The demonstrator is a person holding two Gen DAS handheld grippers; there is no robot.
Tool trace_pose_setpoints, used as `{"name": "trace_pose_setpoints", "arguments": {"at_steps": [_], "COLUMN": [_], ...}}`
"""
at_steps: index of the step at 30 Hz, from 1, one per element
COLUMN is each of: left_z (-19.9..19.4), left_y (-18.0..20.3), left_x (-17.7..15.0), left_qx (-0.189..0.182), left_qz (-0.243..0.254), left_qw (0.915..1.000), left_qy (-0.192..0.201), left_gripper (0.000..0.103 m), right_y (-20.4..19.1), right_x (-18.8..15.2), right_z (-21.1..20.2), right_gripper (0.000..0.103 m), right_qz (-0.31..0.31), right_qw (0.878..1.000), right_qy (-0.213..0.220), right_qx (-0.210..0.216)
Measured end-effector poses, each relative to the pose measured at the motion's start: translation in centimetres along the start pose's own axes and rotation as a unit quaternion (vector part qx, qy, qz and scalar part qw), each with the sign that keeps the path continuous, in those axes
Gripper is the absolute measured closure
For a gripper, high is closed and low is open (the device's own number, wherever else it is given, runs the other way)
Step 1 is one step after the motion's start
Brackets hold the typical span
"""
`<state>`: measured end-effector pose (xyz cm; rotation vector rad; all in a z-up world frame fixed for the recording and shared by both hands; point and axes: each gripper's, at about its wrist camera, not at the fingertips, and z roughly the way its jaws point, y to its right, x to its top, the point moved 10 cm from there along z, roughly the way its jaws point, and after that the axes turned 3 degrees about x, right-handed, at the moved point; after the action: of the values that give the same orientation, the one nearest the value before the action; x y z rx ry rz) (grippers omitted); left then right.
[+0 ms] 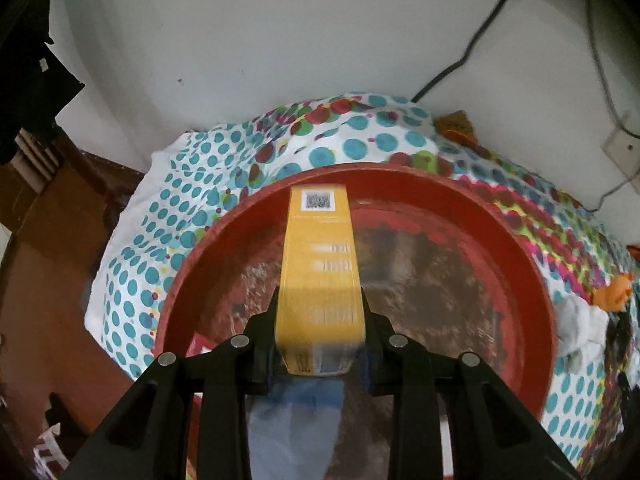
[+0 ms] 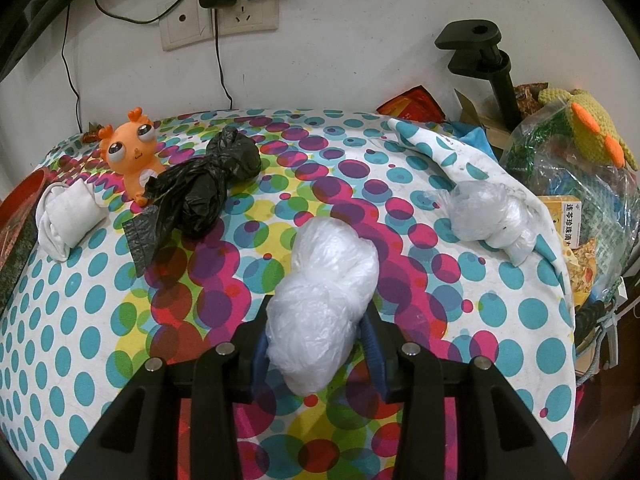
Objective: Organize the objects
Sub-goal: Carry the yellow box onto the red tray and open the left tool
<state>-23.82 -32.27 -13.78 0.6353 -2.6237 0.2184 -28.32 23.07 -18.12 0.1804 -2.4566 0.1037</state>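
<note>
My left gripper (image 1: 320,312) is shut on a long yellow box (image 1: 319,264) and holds it over the red round tray (image 1: 532,264). My right gripper (image 2: 320,320) is shut on a knotted white plastic bag (image 2: 326,300) that lies on the dotted tablecloth (image 2: 100,344). On the cloth also lie a second knotted clear bag (image 2: 490,216), a knotted black bag (image 2: 204,184), a rolled white sock (image 2: 68,216) and an orange toy figure (image 2: 134,152). The sock and the orange toy also show at the right edge of the left wrist view.
A white wall with sockets (image 2: 220,20) and cables stands behind the table. A black clamp stand (image 2: 488,64), a knitted green toy (image 2: 592,128) and packets in a clear bag (image 2: 580,208) crowd the right edge. Brown wooden furniture (image 1: 52,240) stands to the left of the table.
</note>
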Motion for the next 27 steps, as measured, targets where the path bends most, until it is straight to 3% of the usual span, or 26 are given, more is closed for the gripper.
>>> {"name": "trace_pose_setpoints", "arguments": {"at_steps": [9, 15, 16, 20, 27], "left_z": [3.2, 2.8, 2.6, 1.8, -0.4], "left_y": [-0.4, -0.4, -0.5, -0.7, -1.0], "left_x": [-0.1, -0.4, -0.5, -0.6, -1.7], "left_qx": [0.0, -0.007, -0.007, -0.02, -0.025], "left_qz": [-0.013, -0.006, -0.007, -0.019, -0.016], "left_qw": [0.9995, 0.9997, 0.9997, 0.9995, 0.9996], "left_qy": [-0.028, -0.022, -0.022, -0.018, 0.001], "left_gripper": [0.076, 0.075, 0.073, 0.048, 0.042], "right_y": [0.0, -0.1, -0.1, -0.1, -0.1], "right_x": [0.0, -0.1, -0.1, -0.1, 0.0], "right_z": [0.0, 0.0, 0.0, 0.0, 0.0], "right_gripper": [0.061, 0.061, 0.061, 0.061, 0.061], "right_qz": [0.0, -0.001, -0.001, -0.001, -0.001], "right_qw": [1.0, 1.0, 1.0, 1.0, 1.0], "right_qy": [0.0, 0.0, 0.0, 0.0, 0.0], "right_qx": [0.0, -0.002, -0.002, -0.002, -0.002]}}
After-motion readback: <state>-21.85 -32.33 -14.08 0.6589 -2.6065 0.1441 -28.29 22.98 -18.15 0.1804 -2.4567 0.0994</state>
